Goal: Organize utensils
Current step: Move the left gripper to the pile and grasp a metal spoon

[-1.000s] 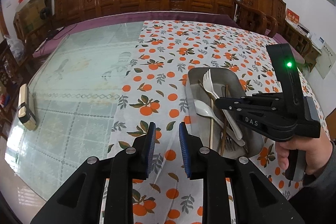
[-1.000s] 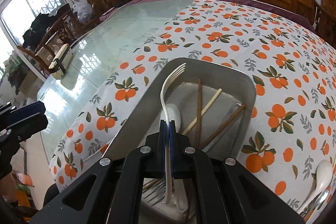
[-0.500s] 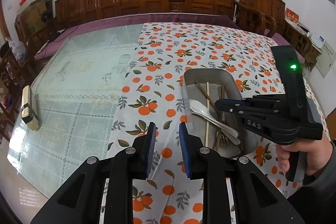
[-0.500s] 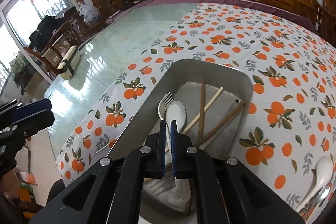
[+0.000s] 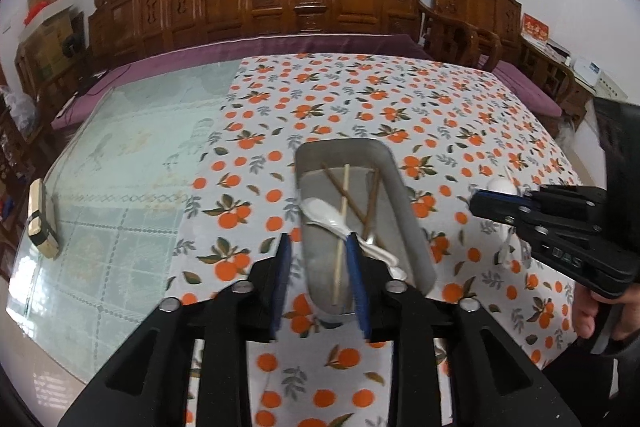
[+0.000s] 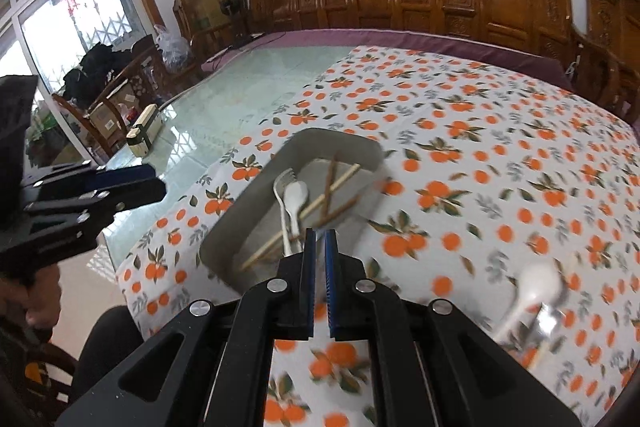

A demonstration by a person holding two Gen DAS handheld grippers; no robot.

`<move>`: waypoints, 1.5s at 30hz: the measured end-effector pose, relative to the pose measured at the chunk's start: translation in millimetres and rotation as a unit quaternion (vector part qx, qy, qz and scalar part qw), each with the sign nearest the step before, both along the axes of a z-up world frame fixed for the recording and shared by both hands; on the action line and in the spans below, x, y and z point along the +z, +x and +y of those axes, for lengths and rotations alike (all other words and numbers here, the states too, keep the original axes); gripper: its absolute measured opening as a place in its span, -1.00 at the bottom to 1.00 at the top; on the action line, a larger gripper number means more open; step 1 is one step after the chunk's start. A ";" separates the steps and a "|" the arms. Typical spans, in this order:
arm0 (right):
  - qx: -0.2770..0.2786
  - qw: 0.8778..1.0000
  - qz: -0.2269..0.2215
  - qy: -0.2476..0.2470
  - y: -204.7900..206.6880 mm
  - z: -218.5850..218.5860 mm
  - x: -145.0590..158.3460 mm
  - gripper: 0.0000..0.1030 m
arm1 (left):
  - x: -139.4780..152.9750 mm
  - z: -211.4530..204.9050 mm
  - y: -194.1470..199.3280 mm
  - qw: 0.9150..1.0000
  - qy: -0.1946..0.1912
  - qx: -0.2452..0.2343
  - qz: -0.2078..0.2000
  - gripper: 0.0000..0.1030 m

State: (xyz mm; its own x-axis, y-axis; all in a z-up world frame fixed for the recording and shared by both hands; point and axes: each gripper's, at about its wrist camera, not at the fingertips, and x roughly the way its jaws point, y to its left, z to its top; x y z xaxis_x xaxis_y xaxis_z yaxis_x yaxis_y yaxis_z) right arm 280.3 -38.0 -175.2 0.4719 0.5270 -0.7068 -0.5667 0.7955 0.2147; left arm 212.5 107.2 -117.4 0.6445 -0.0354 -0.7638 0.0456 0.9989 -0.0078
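Steel tray, left view: grey metal tray on the orange-print tablecloth, straight ahead of my left tongs, its near end between their pads.
Left tongs: spread wide, nothing in them, hovering just above the tray's near end.
Tray contents, left view: white spoon, pale chopstick, brown chopsticks crossing it.
Right tongs, left view: off to the right of the tray, over a loose white spoon and something shiny, both blurred.
Right view: my right tongs sit over the cloth by the tray's near corner, pads a narrow slit apart, gripping nothing.
Tray, right view: white fork and spoon side by side, chopsticks crossed beside them.
Loose pieces: white spoon and a metal utensil on the cloth to my right, well apart from the tray; too smeared to name the metal one.
Step in hand, my guess: swing right for those loose pieces.
Doing it well: widen the pads first, come down on the spoon's handle and not the bowl, pinch one piece only.
Risk: the two overlap, so a careless grip may drag both.
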 end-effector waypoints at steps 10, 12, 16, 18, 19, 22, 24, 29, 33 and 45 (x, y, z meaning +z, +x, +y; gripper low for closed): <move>-0.043 0.999 -0.013 -0.011 -41.2 -87.0 1.1 -0.87 | -3.6 -48.6 -1.2 1.000 -0.005 -0.029 -0.004 -0.08; -0.052 0.998 -0.014 -0.015 -46.7 -100.1 -0.9 -0.87 | -5.6 -58.3 -1.4 0.999 -0.004 -0.035 -0.005 0.04; -0.071 0.997 -0.012 -0.018 -56.3 -126.1 -4.9 -0.87 | -9.3 -77.9 -1.4 0.999 -0.002 -0.045 -0.005 0.24; -0.078 0.997 -0.012 -0.018 -60.0 -137.9 -7.2 -0.87 | -11.4 -86.4 -0.7 0.999 0.001 -0.048 -0.003 0.33; -0.081 0.996 -0.011 -0.019 -60.7 -142.3 -8.0 -0.87 | -11.7 -89.4 -0.7 0.999 0.002 -0.050 -0.003 0.34; -0.091 0.996 -0.011 -0.018 -62.0 -155.8 -10.4 -0.87 | -13.5 -101.2 0.4 0.998 0.005 -0.058 0.000 0.35; -0.099 0.995 -0.012 -0.015 -62.0 -163.7 -12.3 -0.87 | -15.1 -109.3 1.9 0.998 0.008 -0.062 0.002 0.35; -0.118 0.993 -0.007 -0.017 -56.7 -182.4 -21.5 -0.53 | -21.3 -126.0 4.2 0.997 0.013 -0.070 0.009 0.36; -0.131 0.991 0.000 -0.018 -51.0 -195.9 -29.2 -0.53 | -29.2 -138.0 7.4 0.997 0.012 -0.075 0.016 0.36; -0.139 0.989 0.018 -0.035 -45.4 -207.6 -49.8 -0.53 | -68.1 -180.6 29.1 0.993 0.010 -0.106 0.056 0.35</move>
State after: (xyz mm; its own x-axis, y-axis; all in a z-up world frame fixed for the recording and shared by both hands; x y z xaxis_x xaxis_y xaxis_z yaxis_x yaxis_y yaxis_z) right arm 234.8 -245.6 -225.0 0.5664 0.3293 -0.7555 -0.3161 0.9334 0.1699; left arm 241.6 -73.4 -185.6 0.5351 -0.1451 -0.8323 0.2549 0.9670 -0.0047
